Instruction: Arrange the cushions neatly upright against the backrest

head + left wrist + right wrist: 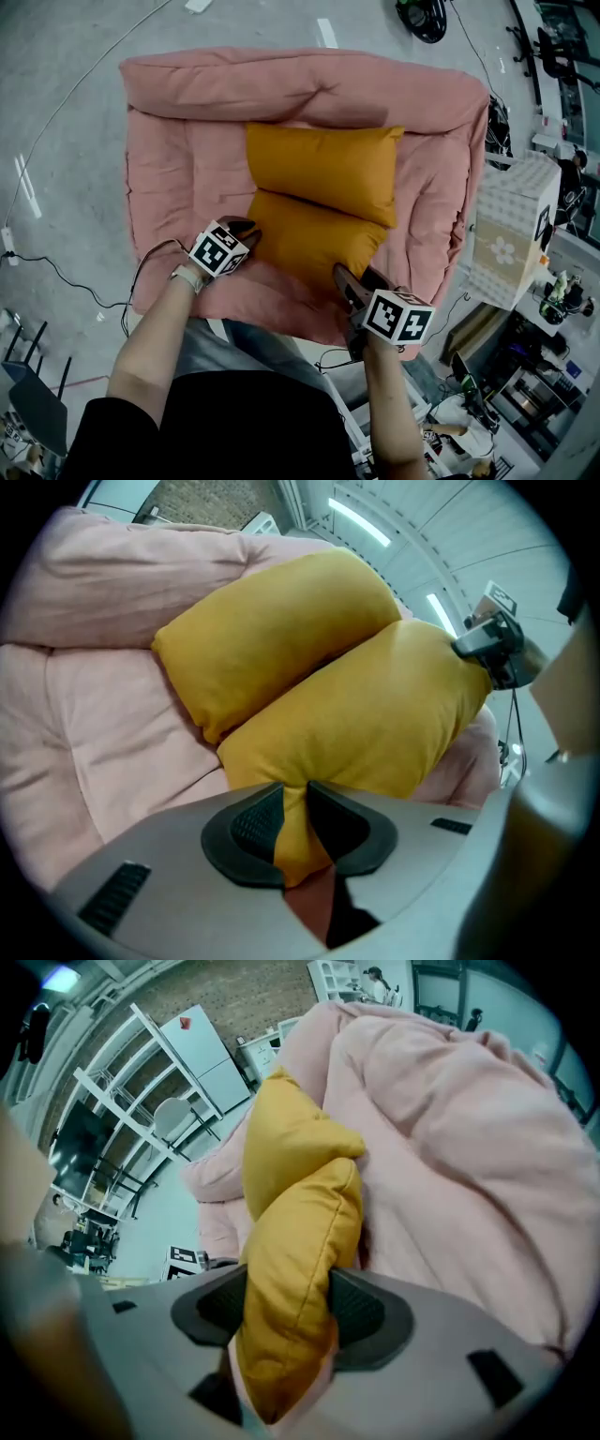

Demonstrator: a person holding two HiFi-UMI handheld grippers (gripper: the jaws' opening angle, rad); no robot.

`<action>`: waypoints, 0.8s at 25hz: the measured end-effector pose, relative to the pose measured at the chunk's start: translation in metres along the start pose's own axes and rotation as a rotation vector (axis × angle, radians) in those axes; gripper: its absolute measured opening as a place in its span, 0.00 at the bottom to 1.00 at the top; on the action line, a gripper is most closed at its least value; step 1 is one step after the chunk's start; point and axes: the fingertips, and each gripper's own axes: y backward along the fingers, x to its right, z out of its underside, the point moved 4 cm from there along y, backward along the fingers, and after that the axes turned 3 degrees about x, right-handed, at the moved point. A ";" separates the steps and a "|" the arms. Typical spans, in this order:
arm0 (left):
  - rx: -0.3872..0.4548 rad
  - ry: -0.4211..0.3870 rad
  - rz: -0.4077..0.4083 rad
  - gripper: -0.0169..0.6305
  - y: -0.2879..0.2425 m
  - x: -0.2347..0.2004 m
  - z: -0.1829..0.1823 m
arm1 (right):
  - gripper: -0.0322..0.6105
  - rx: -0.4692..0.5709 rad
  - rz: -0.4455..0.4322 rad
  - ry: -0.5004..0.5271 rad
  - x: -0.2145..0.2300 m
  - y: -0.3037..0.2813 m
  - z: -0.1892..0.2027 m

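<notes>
A big pink padded sofa (164, 178) sits on the grey floor. Its thick backrest (309, 84) runs along the far side, with raised soft sides to the left and right, so the seat forms a shallow well. Two mustard-yellow cushions lie in that well and nothing else. The far cushion (323, 164) sits at the foot of the backrest and touches it, with its long axis running across the sofa, parallel to the backrest. The near cushion (309, 239) lies on the middle of the seat, pressed against the far one along their shared edge. Its long axis also runs across the sofa, slightly skewed, and its near edge points toward the person. To the right, just beside the sofa's side wall, stands a pale cardboard box (511, 230) with a flower print. The left gripper (246, 228) has its jaws pinched nearly together on a thin fold at the near cushion's left front corner. The right gripper (349, 281) points steeply down, its jaws clamped on a thicker bunch of fabric at the same cushion's right front corner.
</notes>
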 end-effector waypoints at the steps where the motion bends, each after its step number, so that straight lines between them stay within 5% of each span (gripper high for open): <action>1: 0.007 -0.004 0.013 0.14 -0.001 0.004 -0.001 | 0.46 0.013 0.009 0.012 -0.001 0.004 -0.002; 20: -0.098 -0.019 0.020 0.14 0.007 -0.007 0.001 | 0.59 -0.031 -0.018 -0.033 0.011 -0.008 0.001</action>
